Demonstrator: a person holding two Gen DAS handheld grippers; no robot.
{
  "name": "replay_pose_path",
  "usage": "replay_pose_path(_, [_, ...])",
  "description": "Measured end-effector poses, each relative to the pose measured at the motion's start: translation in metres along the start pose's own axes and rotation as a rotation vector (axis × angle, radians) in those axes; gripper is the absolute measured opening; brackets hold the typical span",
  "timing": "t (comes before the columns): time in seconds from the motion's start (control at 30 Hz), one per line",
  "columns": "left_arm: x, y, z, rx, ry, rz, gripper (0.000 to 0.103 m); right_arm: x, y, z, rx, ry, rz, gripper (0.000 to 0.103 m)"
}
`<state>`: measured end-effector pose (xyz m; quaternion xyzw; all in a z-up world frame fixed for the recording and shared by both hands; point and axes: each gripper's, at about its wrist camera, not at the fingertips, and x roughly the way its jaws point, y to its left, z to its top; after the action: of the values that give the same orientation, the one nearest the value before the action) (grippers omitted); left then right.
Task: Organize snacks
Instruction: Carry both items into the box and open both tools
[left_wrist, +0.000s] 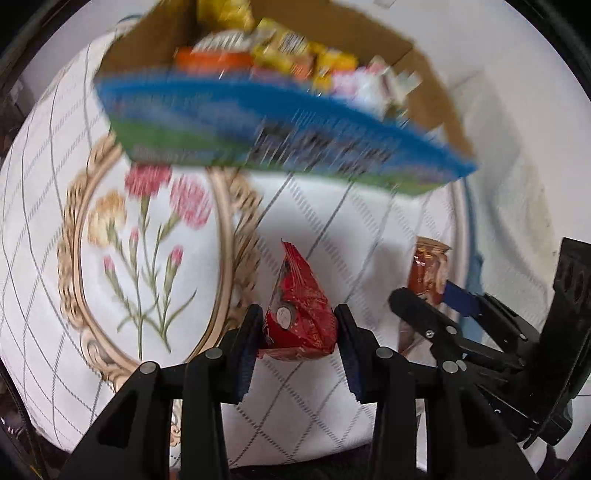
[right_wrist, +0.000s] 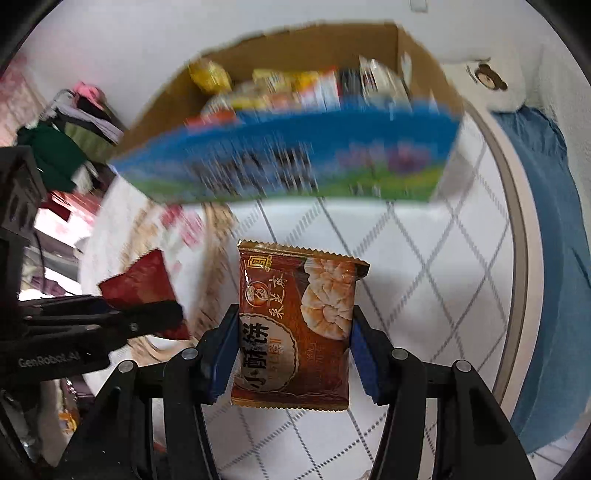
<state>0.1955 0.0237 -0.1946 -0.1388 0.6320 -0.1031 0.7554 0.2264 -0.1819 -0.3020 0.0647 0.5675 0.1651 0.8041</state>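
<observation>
Left gripper (left_wrist: 299, 343) jaws clamped on a red packet (left_wrist: 301, 314); right gripper (right_wrist: 291, 354) jaws clamped on a brown pastry packet (right_wrist: 295, 325). Both raised off the quilted surface (right_wrist: 424, 280), likely bound for the snack-filled box (right_wrist: 288, 162) ahead.

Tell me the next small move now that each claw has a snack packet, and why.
Probably carry both packets forward over the open blue-fronted cardboard box before releasing. The left claw is shut on the crinkled red foil packet, the right claw on the brown pastry packet, and the box, already holding snacks, lies ahead of both.
</observation>
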Motion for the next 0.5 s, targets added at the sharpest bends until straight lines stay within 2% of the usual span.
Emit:
replay_pose_path(0.13, [-0.025, -0.016, 0.024, 0.029, -0.052, -0.024, 0.037, -0.032, -0.001, 0.036, -0.001, -0.085, 0.020, 0.058])
replay_pose_path(0.27, [-0.046, -0.029, 0.052, 0.049, -0.114, -0.013, 0.037, -0.055, -0.004, 0.074, -0.004, -0.165, 0.010, 0.059])
replay_pose_path(0.37, [-0.057, -0.032, 0.075, 0.054, -0.149, 0.016, 0.037, -0.068, -0.008, 0.108, -0.013, -0.217, -0.022, 0.059])
replay_pose_path(0.5, [-0.060, -0.021, 0.104, 0.053, -0.177, 0.096, 0.037, -0.060, -0.011, 0.148, 0.005, -0.226, -0.030, 0.059])
